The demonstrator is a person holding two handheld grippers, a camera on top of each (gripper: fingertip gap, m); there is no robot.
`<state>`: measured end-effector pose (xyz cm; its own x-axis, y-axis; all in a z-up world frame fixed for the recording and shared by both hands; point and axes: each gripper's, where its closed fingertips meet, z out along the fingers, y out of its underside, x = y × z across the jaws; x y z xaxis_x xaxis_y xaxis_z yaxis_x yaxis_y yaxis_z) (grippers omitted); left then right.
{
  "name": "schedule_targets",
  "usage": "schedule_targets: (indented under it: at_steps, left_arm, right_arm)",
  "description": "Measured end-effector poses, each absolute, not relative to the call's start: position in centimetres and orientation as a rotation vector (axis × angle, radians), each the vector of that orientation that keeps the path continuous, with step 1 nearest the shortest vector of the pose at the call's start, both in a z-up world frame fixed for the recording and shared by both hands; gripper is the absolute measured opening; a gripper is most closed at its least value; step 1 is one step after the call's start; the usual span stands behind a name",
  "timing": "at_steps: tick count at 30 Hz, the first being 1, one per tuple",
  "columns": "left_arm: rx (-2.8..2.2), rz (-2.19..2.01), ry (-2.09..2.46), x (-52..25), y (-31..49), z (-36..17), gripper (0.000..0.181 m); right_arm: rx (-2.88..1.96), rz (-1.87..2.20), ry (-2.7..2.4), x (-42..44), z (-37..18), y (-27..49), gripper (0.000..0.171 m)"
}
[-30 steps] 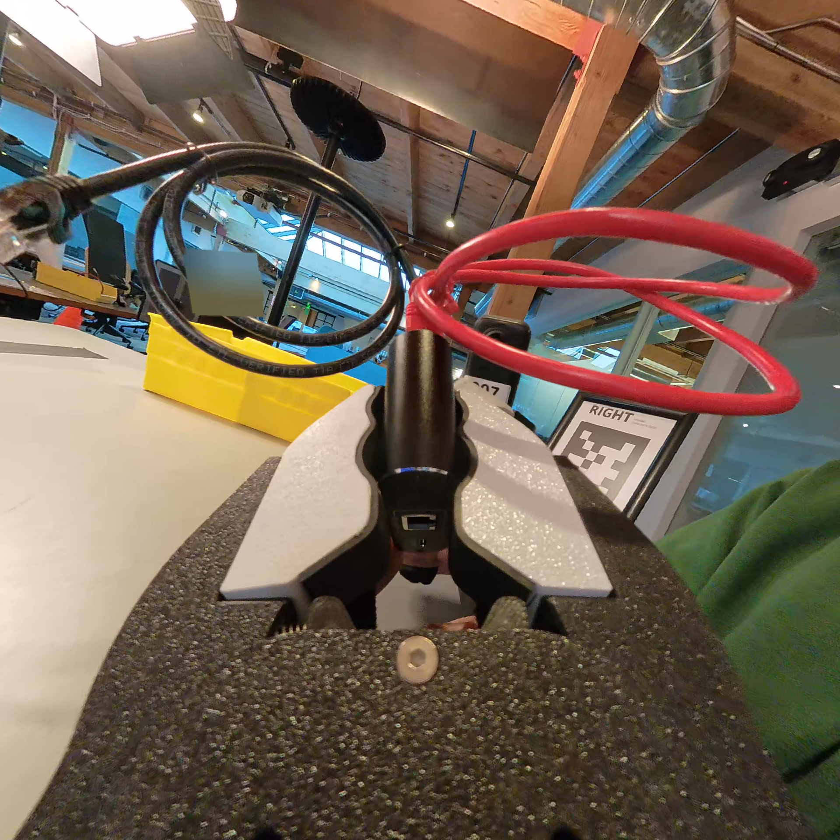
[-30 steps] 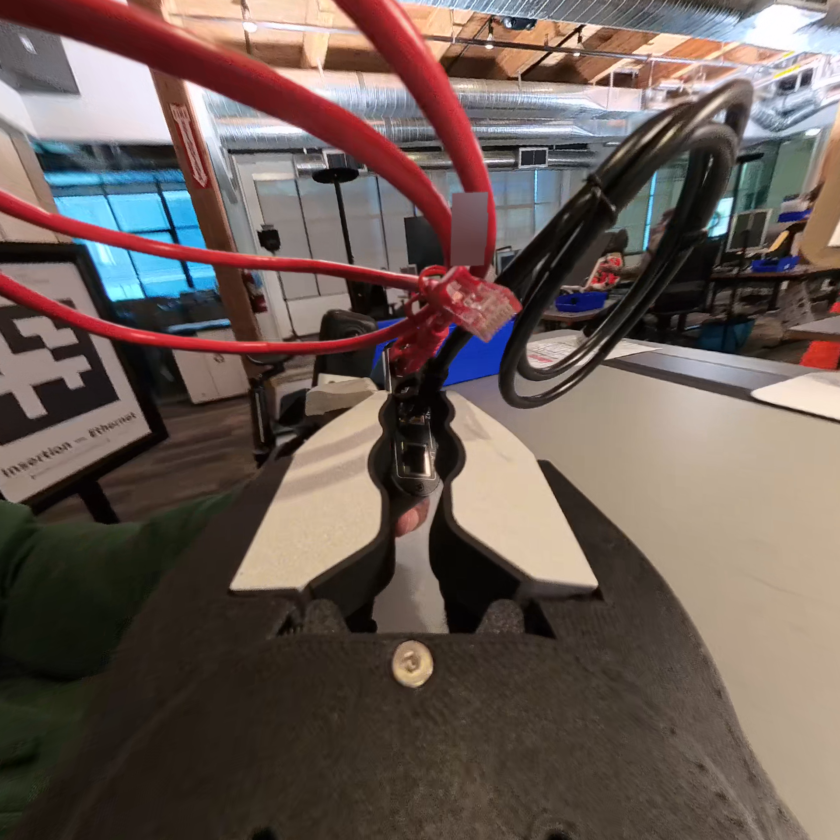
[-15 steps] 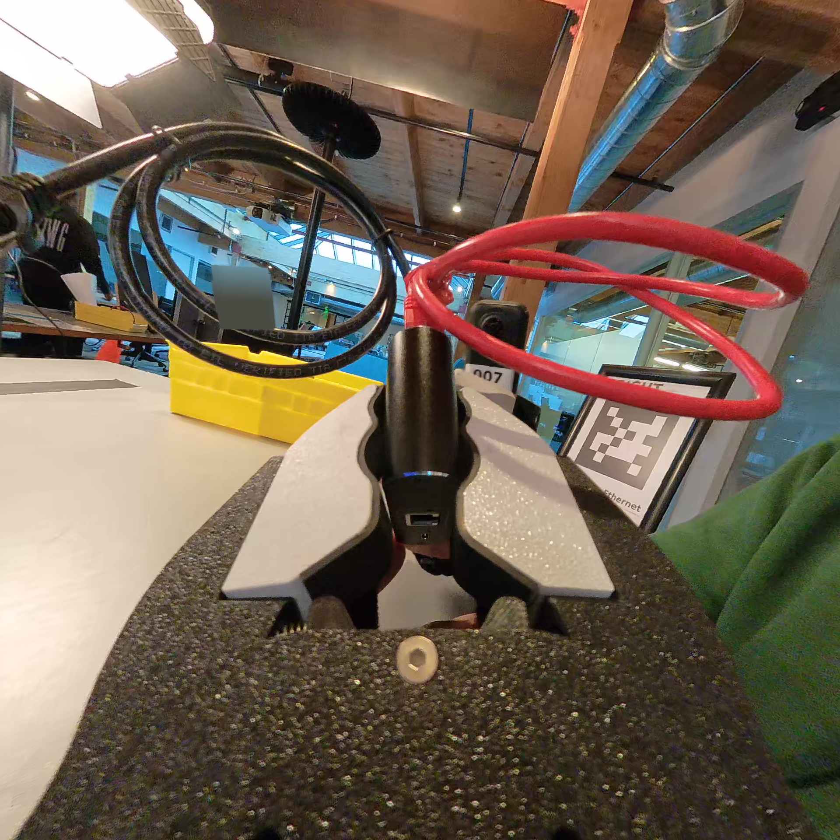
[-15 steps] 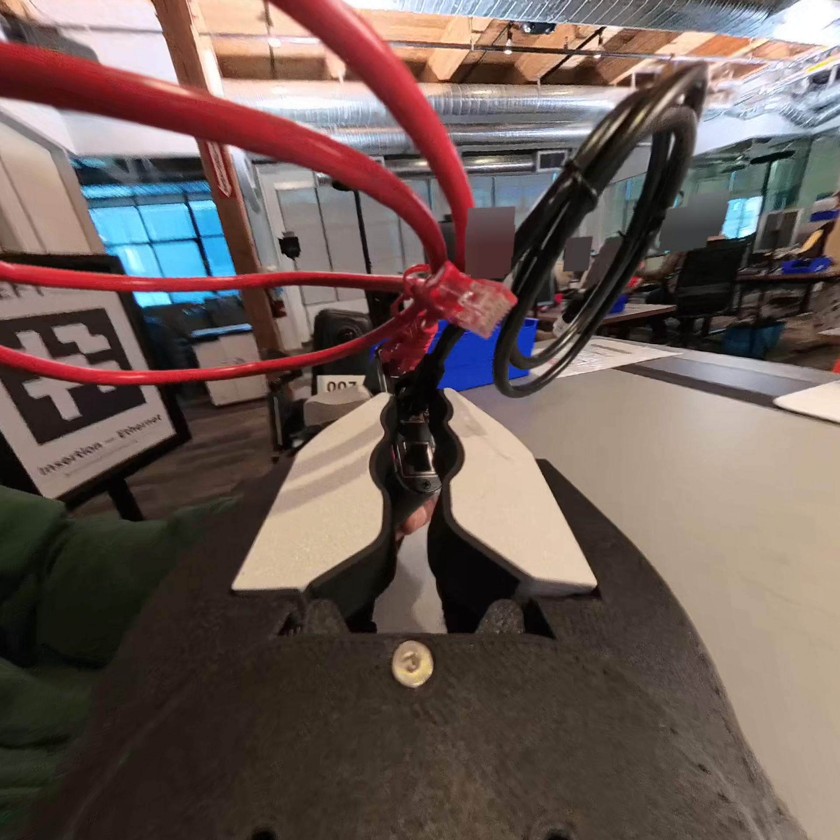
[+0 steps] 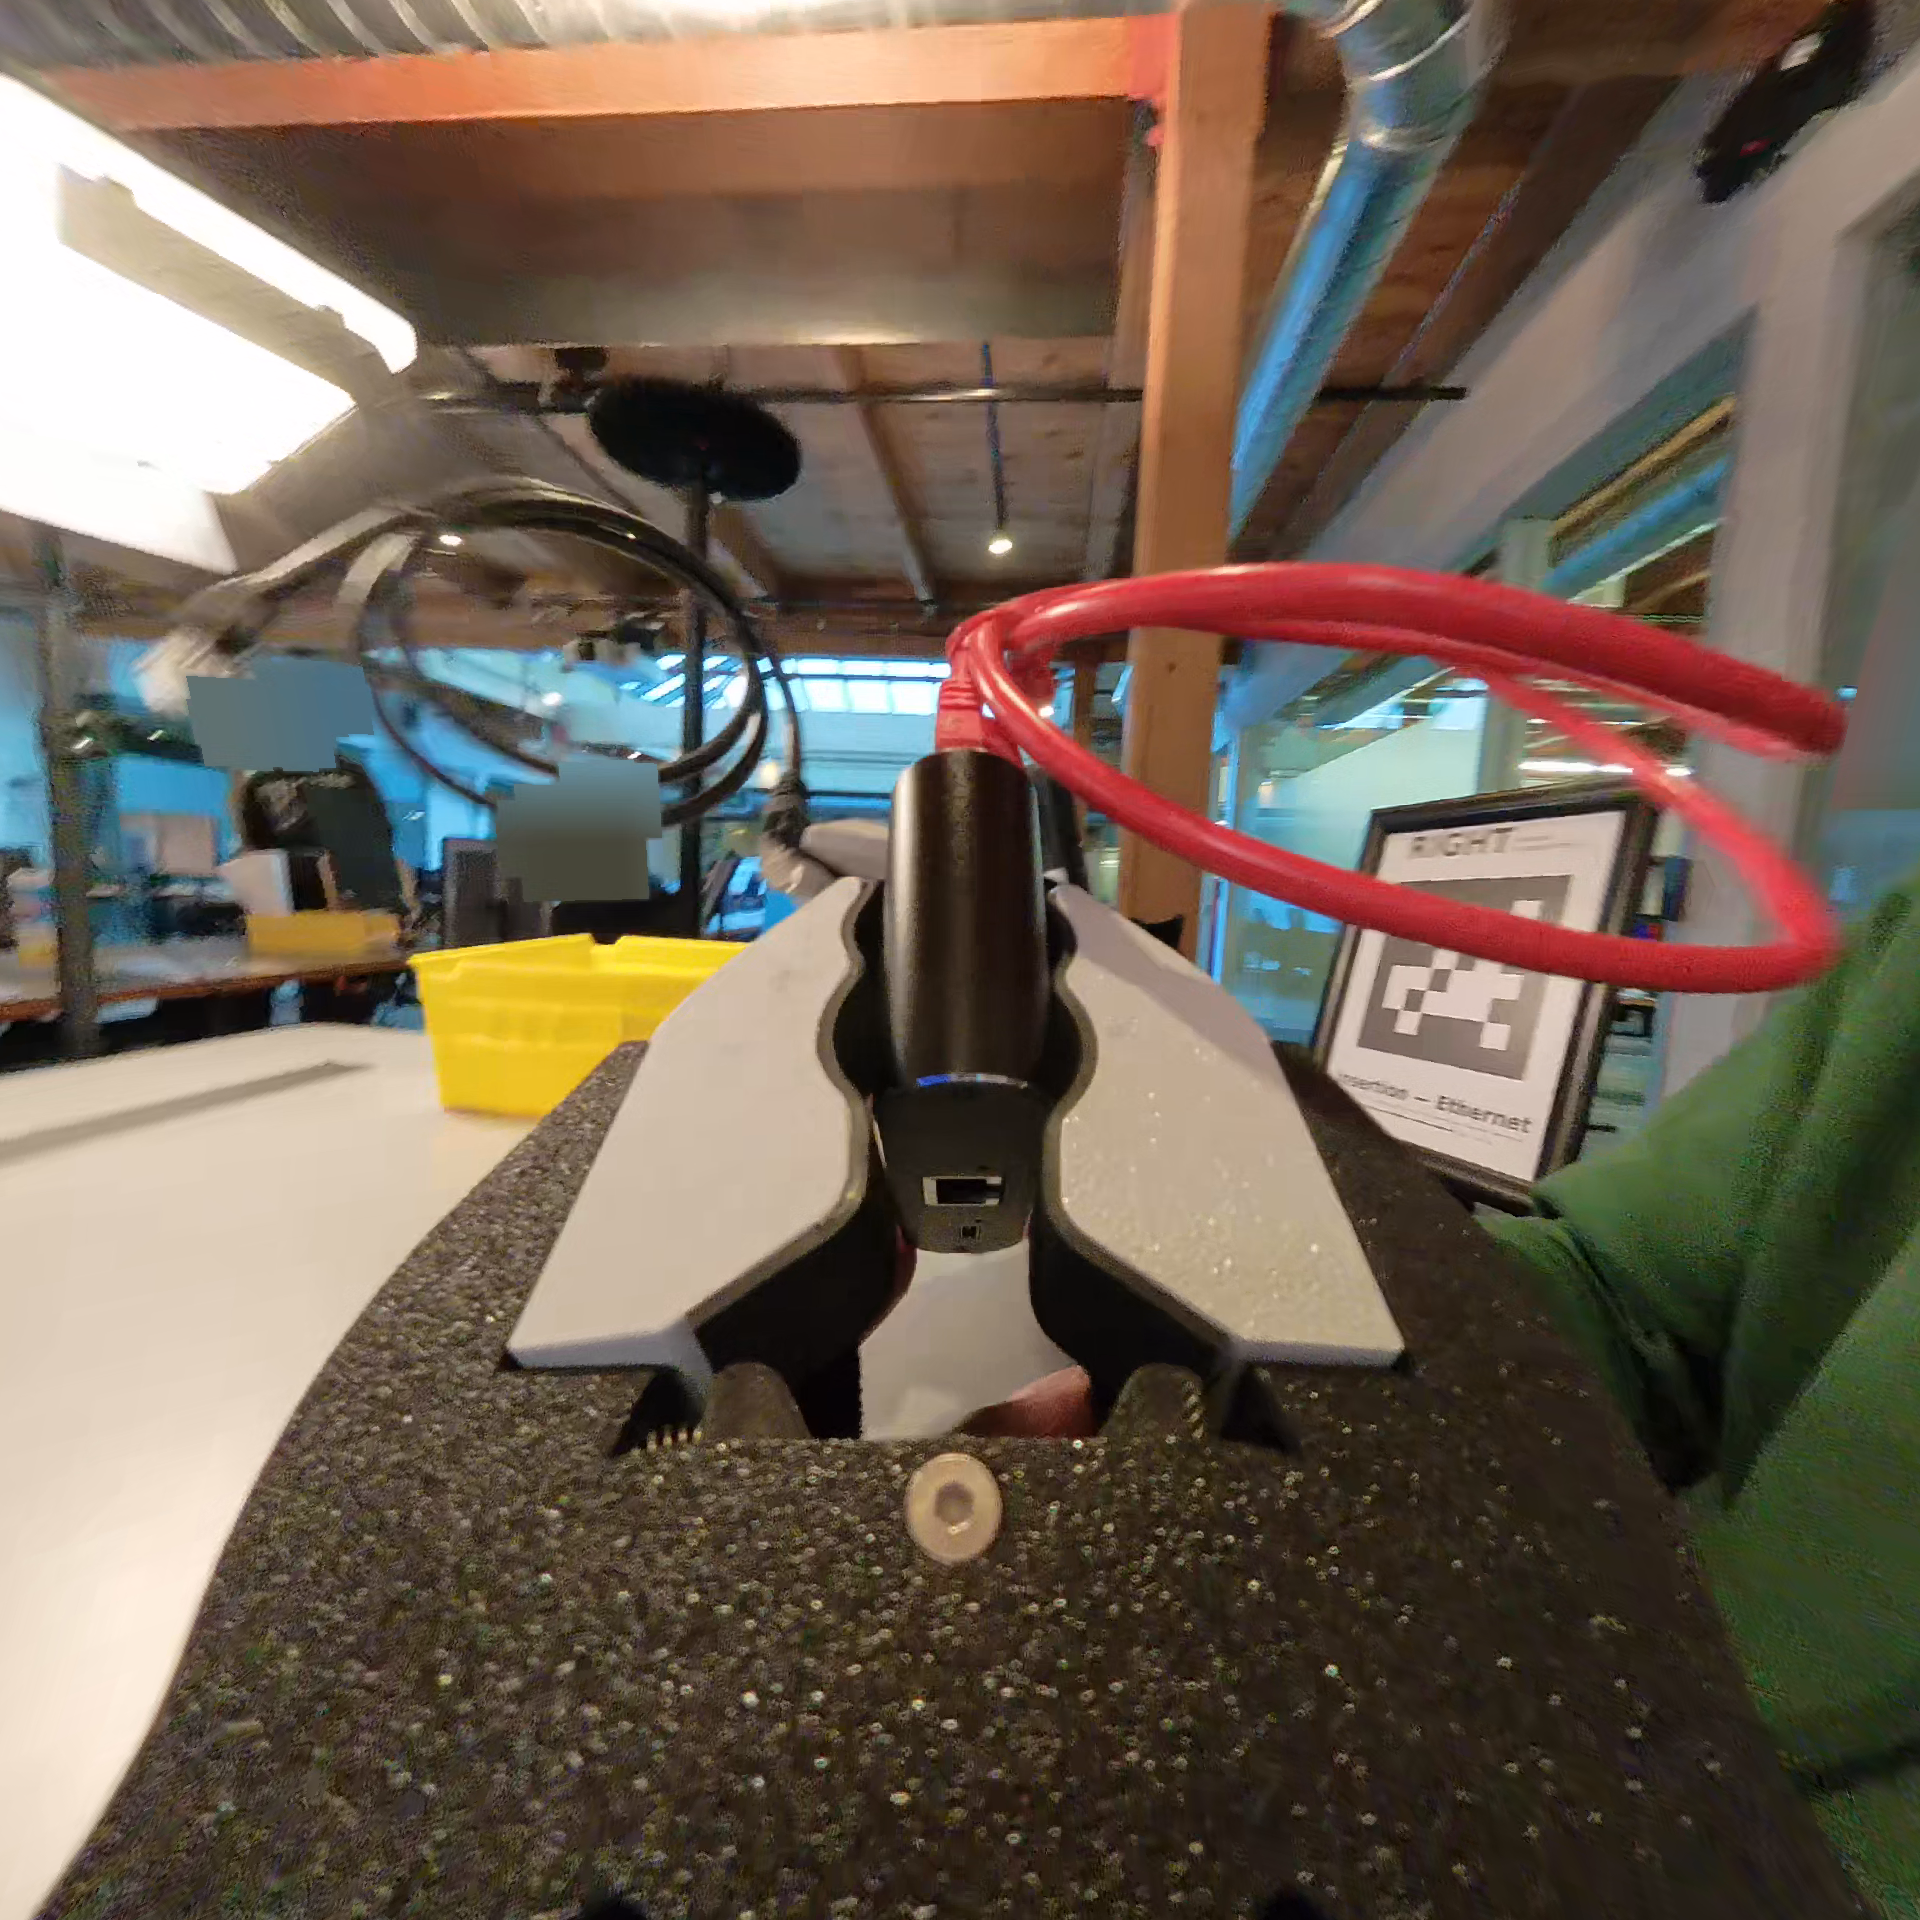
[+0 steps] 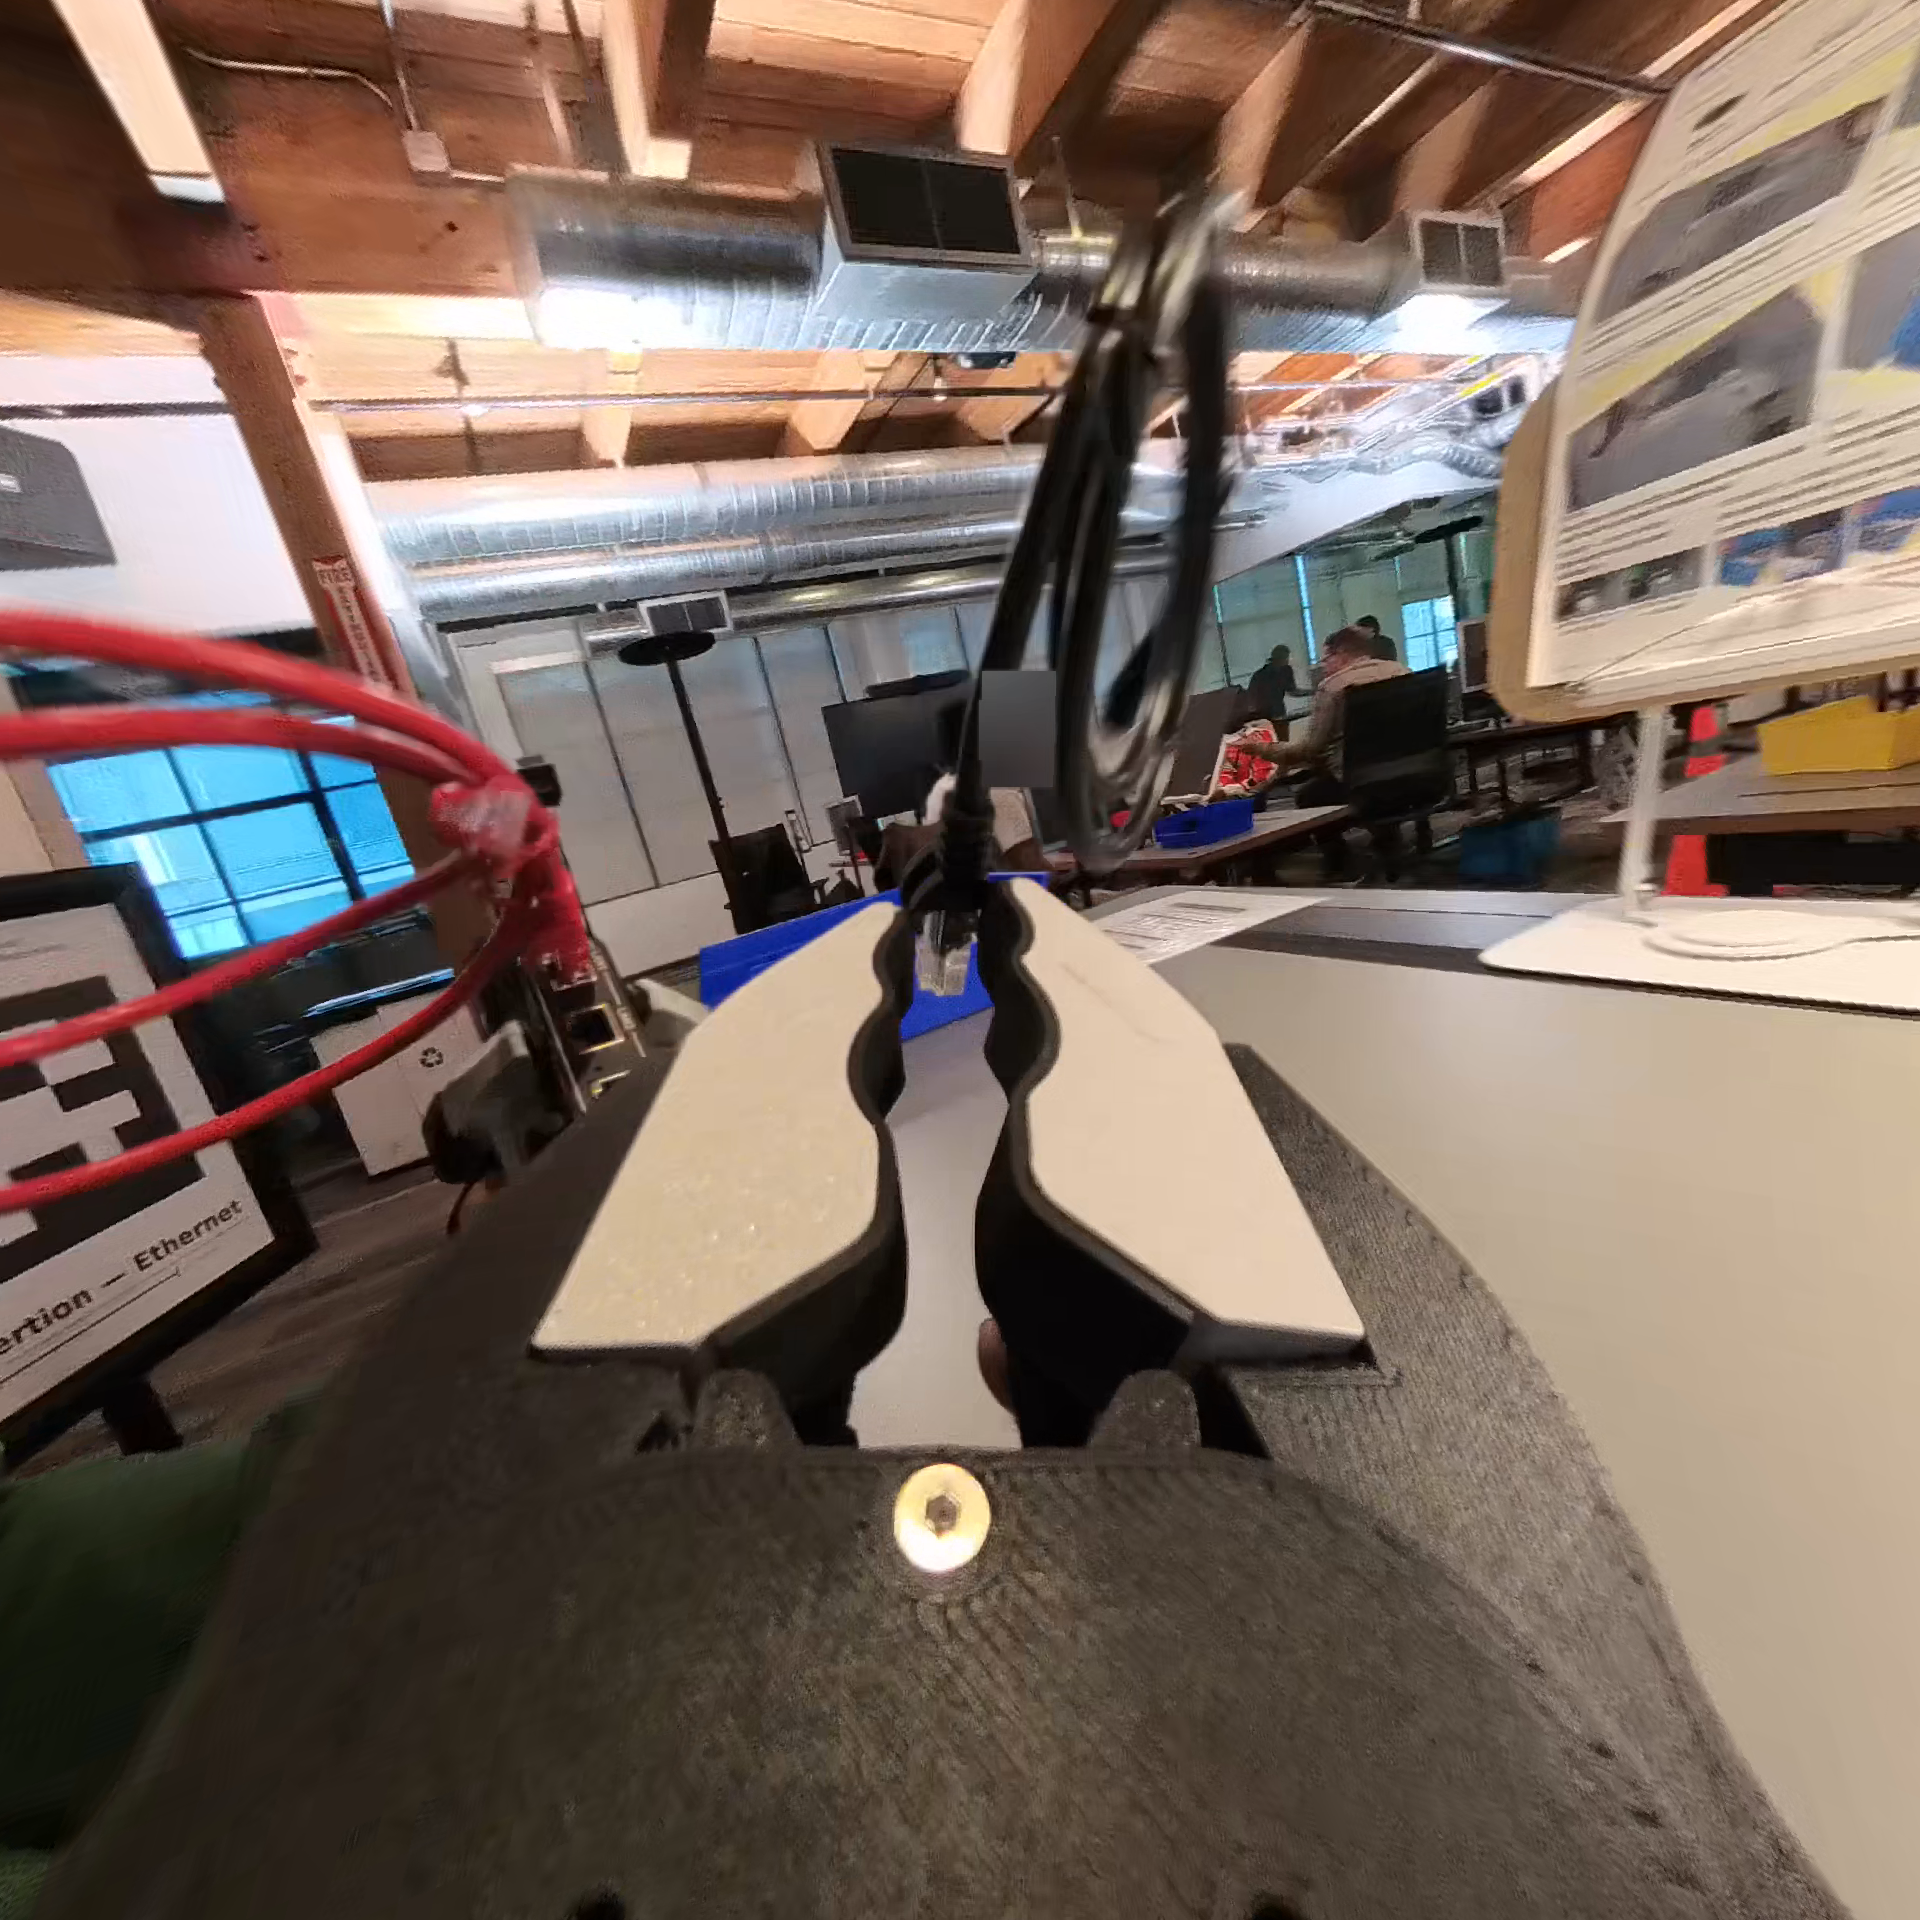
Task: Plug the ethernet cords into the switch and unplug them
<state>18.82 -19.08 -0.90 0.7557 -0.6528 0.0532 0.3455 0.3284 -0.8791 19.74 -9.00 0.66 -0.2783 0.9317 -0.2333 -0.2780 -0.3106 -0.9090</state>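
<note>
My left gripper [image 5: 961, 894] is shut on the switch [image 5: 961, 987], a black cylindrical body with a port on its near end. The red ethernet cord [image 5: 1455, 623] is plugged into its far end and loops to the right. My right gripper [image 6: 951, 914] is shut on the clear plug [image 6: 943, 951] of the black ethernet cord [image 6: 1101, 520], whose coil rises above it. The black cord's plug is out of the switch. In the right wrist view the switch [image 6: 587, 1029] and the red cord [image 6: 260, 717] are off to the left. The black cord's coil [image 5: 582, 644] shows blurred in the left wrist view.
The white table [image 6: 1558, 1143] lies below both grippers. On or past it are a yellow bin [image 5: 520, 997], a blue bin [image 6: 790, 956], a paper sheet [image 6: 1195, 920] and a poster stand [image 6: 1714, 364]. A framed marker sign [image 5: 1455, 987] and a green sleeve [image 5: 1766, 1247] are close. My right fingertips sit around 10 cm from my left ones.
The black cord's plug has come out of the switch. My right gripper has moved away to the right with it. My left gripper still holds the switch with the red cord in it.
</note>
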Motion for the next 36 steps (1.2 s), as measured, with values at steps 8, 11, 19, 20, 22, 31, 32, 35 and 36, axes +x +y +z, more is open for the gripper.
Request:
schedule_targets:
  at_steps: [8, 11, 19, 20, 22, 31, 32, 35, 36]
  left_arm:
    - [-1.147, -0.710, 0.188, 17.1, -17.1, -2.3, 0.028]
    - [-1.154, -0.723, 0.174, 17.0, -16.9, -2.3, 0.028]
    - [-1.153, -0.751, 0.170, 17.1, -17.0, -2.4, 0.028]
    - [-1.155, -0.752, 0.171, 17.1, -16.9, -2.4, 0.028]
    - [-1.157, -0.749, 0.171, 17.1, -16.9, -2.4, 0.028]
    - [-1.179, -0.740, 0.126, 16.6, -16.4, -2.7, 0.028]
    - [-1.181, -0.745, 0.103, 16.3, -16.3, -2.8, 0.028]
    - [-1.178, -0.751, 0.036, 15.2, -16.0, -2.9, 0.027]
    - [-1.179, -0.751, 0.017, 15.0, -15.9, -3.0, 0.027]
  right_arm:
    - [-1.323, 1.530, -1.015, 21.6, -2.4, -3.0, 0.014]
    - [-1.334, 1.404, -0.978, 23.3, -2.1, -0.7, 0.013]
    - [-1.231, 1.078, -0.637, 34.7, 3.9, 7.0, 0.012]
    - [-1.233, 1.012, -0.612, 35.9, 4.1, 7.9, 0.012]
    - [-1.242, 0.862, -0.565, 38.0, 4.0, 9.7, 0.012]
    - [-1.511, 0.470, -0.774, 34.9, -4.8, 15.2, 0.013]
    - [-1.564, 0.456, -0.806, 34.3, -6.4, 15.6, 0.014]
    - [-1.558, 0.518, -0.790, 33.4, -6.4, 15.4, 0.020]
    - [-1.559, 0.508, -0.806, 33.4, -6.1, 15.1, 0.025]
